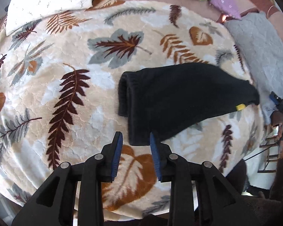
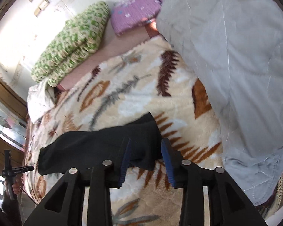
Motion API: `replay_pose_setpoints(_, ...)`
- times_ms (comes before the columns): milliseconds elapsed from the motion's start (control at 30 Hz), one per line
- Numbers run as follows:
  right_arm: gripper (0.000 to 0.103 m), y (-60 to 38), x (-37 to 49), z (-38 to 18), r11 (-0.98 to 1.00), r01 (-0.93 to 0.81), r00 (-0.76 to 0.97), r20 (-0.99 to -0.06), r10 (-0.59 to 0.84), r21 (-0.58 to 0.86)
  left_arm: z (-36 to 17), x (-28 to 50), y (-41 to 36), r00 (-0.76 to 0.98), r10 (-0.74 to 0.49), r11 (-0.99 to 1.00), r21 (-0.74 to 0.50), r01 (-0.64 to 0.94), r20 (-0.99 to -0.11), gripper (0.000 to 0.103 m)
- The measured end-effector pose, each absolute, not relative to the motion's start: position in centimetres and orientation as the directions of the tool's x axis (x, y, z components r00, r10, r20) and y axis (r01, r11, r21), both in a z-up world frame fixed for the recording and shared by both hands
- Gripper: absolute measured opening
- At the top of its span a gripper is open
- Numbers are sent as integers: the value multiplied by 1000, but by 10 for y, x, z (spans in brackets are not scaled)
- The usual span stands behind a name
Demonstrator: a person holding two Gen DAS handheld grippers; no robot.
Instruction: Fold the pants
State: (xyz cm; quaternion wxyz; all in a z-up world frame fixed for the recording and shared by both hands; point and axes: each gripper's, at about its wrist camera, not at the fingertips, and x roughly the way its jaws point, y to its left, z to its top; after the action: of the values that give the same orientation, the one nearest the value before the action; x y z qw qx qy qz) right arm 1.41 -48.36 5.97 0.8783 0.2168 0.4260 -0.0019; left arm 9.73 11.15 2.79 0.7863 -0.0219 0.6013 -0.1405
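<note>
The black pants lie folded on a cream leaf-patterned blanket, cuffs toward the left, a small yellow tag at the right end. My left gripper is open and empty, just above the blanket at the near cuff corner. In the right wrist view the pants lie in front of my right gripper, which is open and empty with its fingers close above the pants' near right end. The right gripper also shows at the far right edge of the left wrist view.
A white pillow lies at the blanket's far left. A grey quilt lies to the right of the pants. A green patterned quilt and a purple folded cloth sit at the back. The bed edge is near.
</note>
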Motion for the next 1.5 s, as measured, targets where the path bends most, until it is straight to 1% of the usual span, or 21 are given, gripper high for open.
replay_pose_setpoints(67, 50, -480, 17, 66, 904, 166, 644, -738, 203, 394, 36, 95, 101, 249, -274, 952, -225, 209, -929, 27)
replay_pose_setpoints(133, 52, -475, 24, 67, 906, 158, 638, -741, 209, 392, 43, 98, 85, 270, -266, 954, -213, 211, -925, 27)
replay_pose_setpoints(300, 52, -486, 48, 38, 869, 241, 580, -782, 228, 432, 35, 134, 76, 271, -326, 945, -303, 123, -906, 27)
replay_pose_setpoints(467, 53, -492, 54, 18, 838, 268, 572, -778, 259, 476, 12, 170, 91, 216, -289, 957, -290, 27, -933, 27)
replay_pose_setpoints(533, 52, -491, 51, 15, 834, 260, 575, -772, 270, 486, 5, 176, 96, 198, -322, 945, -328, 0, -926, 27)
replay_pose_setpoints(567, 52, -490, 49, 14, 833, 252, 577, -768, 279, 493, 2, 178, 96, 191, -328, 943, -334, 0, -925, 27)
replay_pose_setpoints(700, 52, -487, 29, 11, 825, 205, 610, -728, 313, 526, -4, 175, 90, 198, -270, 963, -267, 42, -942, 27)
replay_pose_setpoints(767, 53, -487, 17, 7, 821, 185, 625, -709, 326, 541, -7, 173, 90, 194, -275, 961, -269, 60, -942, 27)
replay_pose_setpoints(867, 54, -481, 9, 1, 848, 163, 609, -728, 316, 505, -13, 173, 93, 182, -286, 958, -281, 54, -941, 27)
replay_pose_setpoints(900, 54, -479, 8, -1, 857, 156, 605, -733, 310, 491, -15, 173, 93, 179, -282, 959, -277, 56, -942, 30)
replay_pose_setpoints(933, 54, -478, 8, -2, 865, 154, 609, -735, 297, 477, -17, 173, 92, 176, -282, 959, -276, 61, -943, 36)
replay_pose_setpoints(1033, 54, -476, 14, -10, 866, 152, 608, -736, 297, 476, -26, 170, 88, 144, -321, 947, -316, 57, -936, 42)
replay_pose_setpoints(1100, 53, -470, 18, -14, 890, 138, 602, -750, 273, 435, -30, 166, 83, 145, -306, 952, -298, 73, -941, 43)
replay_pose_setpoints(1133, 44, -467, 21, -15, 904, 122, 593, -760, 265, 410, -29, 164, 82, 160, -289, 957, -279, 78, -944, 43)
replay_pose_setpoints(1167, 16, -463, 24, -16, 924, 110, 577, -781, 241, 366, -29, 164, 82, 169, -284, 958, -275, 77, -944, 42)
replay_pose_setpoints(1200, 6, -459, 28, -16, 944, 99, 554, -806, 211, 315, -29, 164, 83, 172, -291, 957, -283, 69, -941, 42)
replay_pose_setpoints(1267, 6, -455, 34, -3, 970, 78, 560, -815, 147, 229, -30, 165, 85, 170, -295, 956, -288, 61, -940, 42)
replay_pose_setpoints(1300, 6, -457, 37, 9, 975, 71, 589, -798, 129, 210, -30, 165, 85, 168, -295, 955, -289, 63, -941, 42)
replay_pose_setpoints(1400, 6, -461, 46, 47, 976, 36, 669, -731, 135, 213, -31, 164, 84, 169, -289, 957, -281, 70, -942, 42)
replay_pose_setpoints(1467, 6, -457, 55, 56, 986, 11, 669, -734, 117, 168, -31, 162, 83, 167, -287, 957, -278, 76, -943, 42)
replay_pose_setpoints(1500, 6, -455, 60, 52, 987, 7, 645, -755, 118, 160, -32, 161, 82, 165, -285, 958, -275, 80, -944, 42)
